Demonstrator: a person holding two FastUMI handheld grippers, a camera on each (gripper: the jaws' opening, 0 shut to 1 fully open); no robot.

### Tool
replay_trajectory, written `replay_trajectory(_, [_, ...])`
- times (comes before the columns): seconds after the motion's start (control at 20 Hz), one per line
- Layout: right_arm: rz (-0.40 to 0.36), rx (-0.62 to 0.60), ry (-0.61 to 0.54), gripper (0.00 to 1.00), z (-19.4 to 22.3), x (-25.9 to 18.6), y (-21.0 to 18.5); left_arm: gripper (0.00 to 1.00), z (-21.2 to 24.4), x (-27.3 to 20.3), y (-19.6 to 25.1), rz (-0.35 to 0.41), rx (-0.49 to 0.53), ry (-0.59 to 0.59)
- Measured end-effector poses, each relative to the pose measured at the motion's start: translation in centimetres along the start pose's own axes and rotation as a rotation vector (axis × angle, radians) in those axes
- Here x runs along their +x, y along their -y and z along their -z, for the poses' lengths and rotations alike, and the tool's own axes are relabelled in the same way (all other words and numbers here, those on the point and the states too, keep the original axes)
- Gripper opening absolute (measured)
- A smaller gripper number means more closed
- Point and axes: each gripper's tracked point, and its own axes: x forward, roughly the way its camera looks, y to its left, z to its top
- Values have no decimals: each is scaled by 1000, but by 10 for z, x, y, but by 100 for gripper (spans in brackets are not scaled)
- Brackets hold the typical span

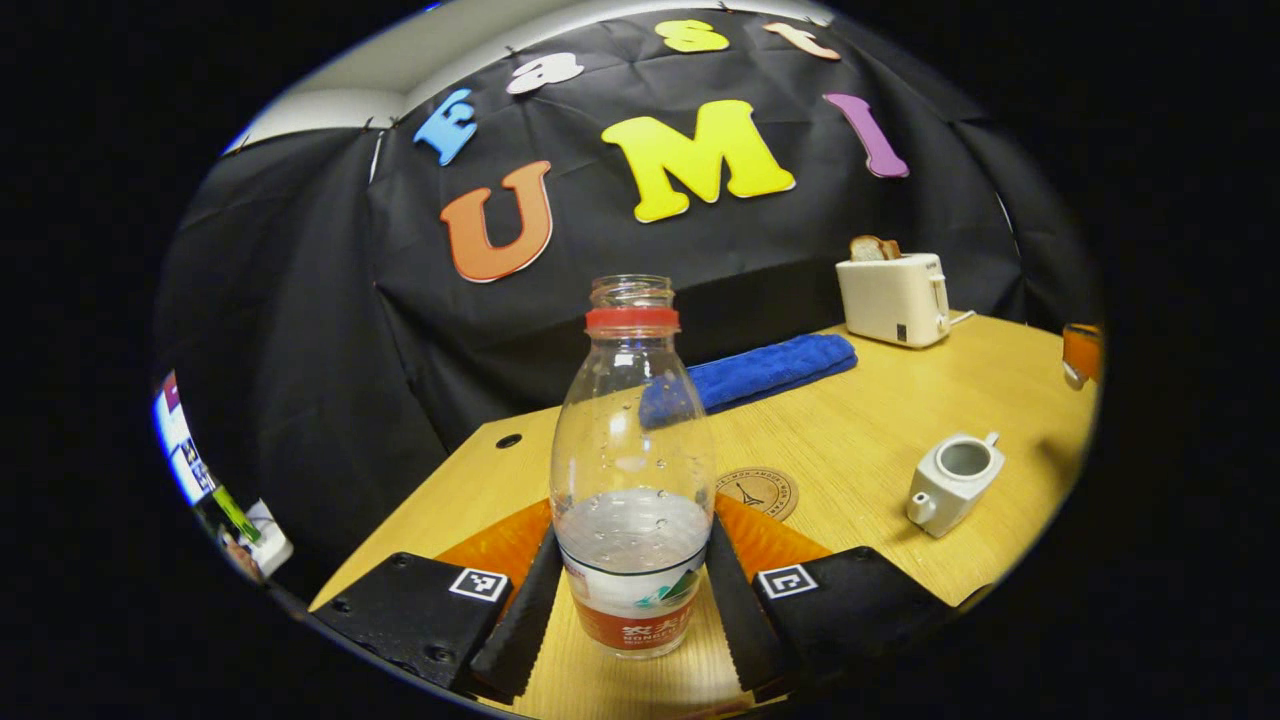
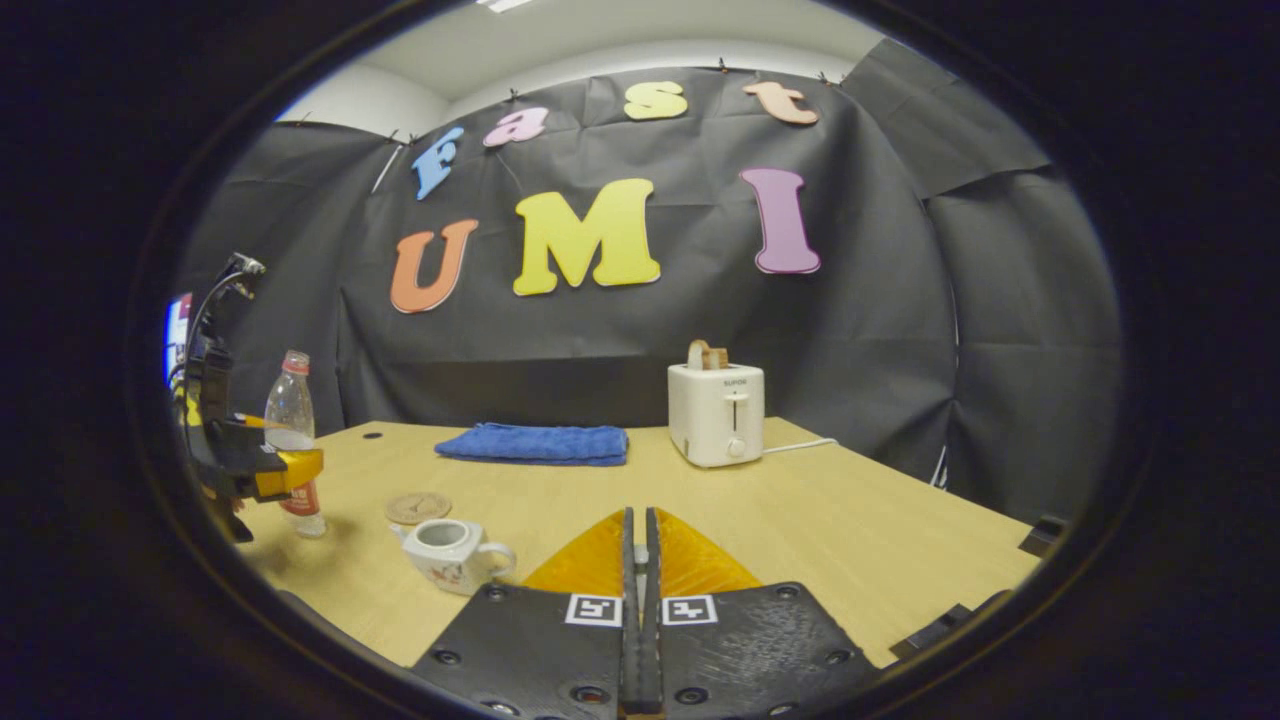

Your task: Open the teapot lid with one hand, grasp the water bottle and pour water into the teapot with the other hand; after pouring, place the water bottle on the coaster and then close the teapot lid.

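Water bottle (image 1: pixel 632 470): uncapped and upright on the table (image 1: pixel 880 420), partly filled, standing between the fingers of the left hand-held gripper (image 1: pixel 630 600); in the right gripper view it stands at the table's left edge (image 2: pixel 292 440).
Left hand-held gripper: fingers close along both sides of the bottle's lower part; I cannot tell whether they press on it. From the right gripper view it shows beside the bottle (image 2: pixel 262 468).
Coaster (image 1: pixel 757 491): round, flat on the table, just behind the bottle to its right.
Teapot (image 1: pixel 951 481): white, lid off, mouth open, on the table right of the bottle and beyond the coaster's side; apart from both.
Right hand-held gripper (image 2: pixel 639 560): fingers pressed together with nothing seen between them, above the table, the teapot (image 2: pixel 452 551) near on its left.
Blue towel (image 1: pixel 760 370): folded, behind the bottle.
Toaster (image 1: pixel 893 297): white, with bread in its slot, farthest from the bottle, by the black cloth.
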Motion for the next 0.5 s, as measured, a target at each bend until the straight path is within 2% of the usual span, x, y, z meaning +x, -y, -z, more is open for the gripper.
replay_trajectory(0.2, [17,9,-17,0,7,-3,17,75,-7,-7,15,-1,179,-9])
replay_trajectory(0.35, [-3,56,-38,0,8,-4,23,74,-19,-14,24,-13,367,17])
replay_trajectory(0.5, [25,57,-46,0,11,-1,37,74,-22,-15,37,-19,549,24])
